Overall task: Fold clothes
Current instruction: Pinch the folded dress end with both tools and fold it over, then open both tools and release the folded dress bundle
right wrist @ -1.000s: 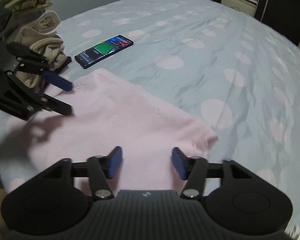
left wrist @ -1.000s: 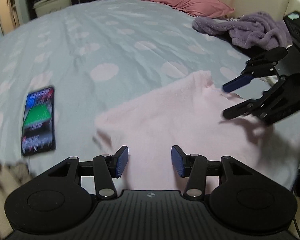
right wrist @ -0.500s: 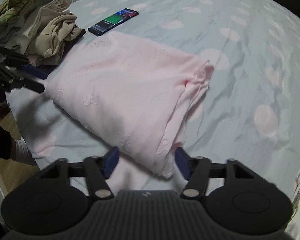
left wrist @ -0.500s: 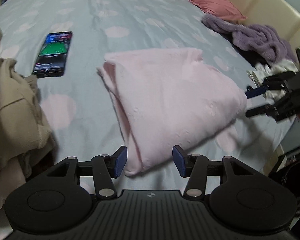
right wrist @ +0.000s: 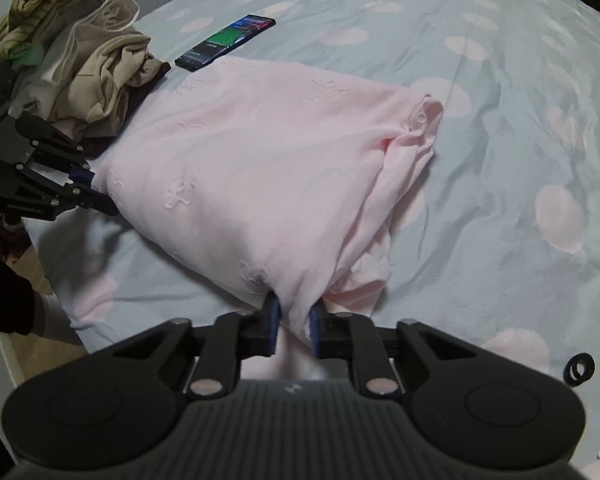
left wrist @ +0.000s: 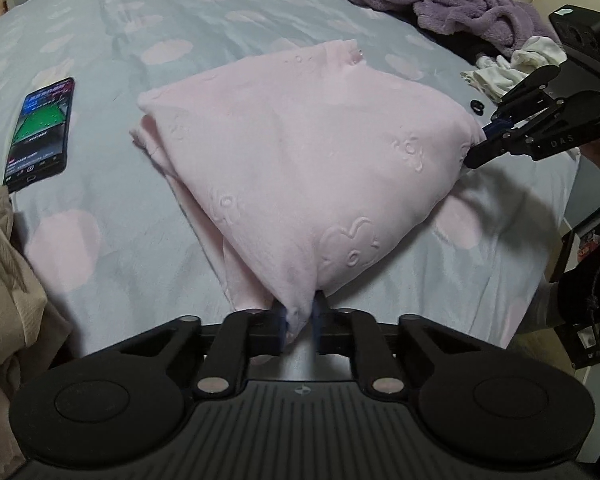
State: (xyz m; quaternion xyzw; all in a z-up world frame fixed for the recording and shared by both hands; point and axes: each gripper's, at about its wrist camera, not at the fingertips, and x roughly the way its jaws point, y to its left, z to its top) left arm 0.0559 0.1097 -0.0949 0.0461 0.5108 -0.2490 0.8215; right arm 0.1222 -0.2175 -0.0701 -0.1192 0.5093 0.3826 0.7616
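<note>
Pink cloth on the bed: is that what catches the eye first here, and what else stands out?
Yes: the pink cloth fills the middle of the dotted bed, pinched at two near corners by the left tongs and right tongs. A lit phone lies beside it, near a beige pile; purple clothes sit farther off.

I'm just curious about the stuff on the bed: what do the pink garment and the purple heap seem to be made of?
The pink garment looks like soft, matt fleece or plush knit: it has raised embossed motifs and bulges thickly where it is folded. The purple heap looks like fluffy terry or coral fleece, judging by its fuzzy, nubbly surface. Neither fibre can be told for sure.
</note>
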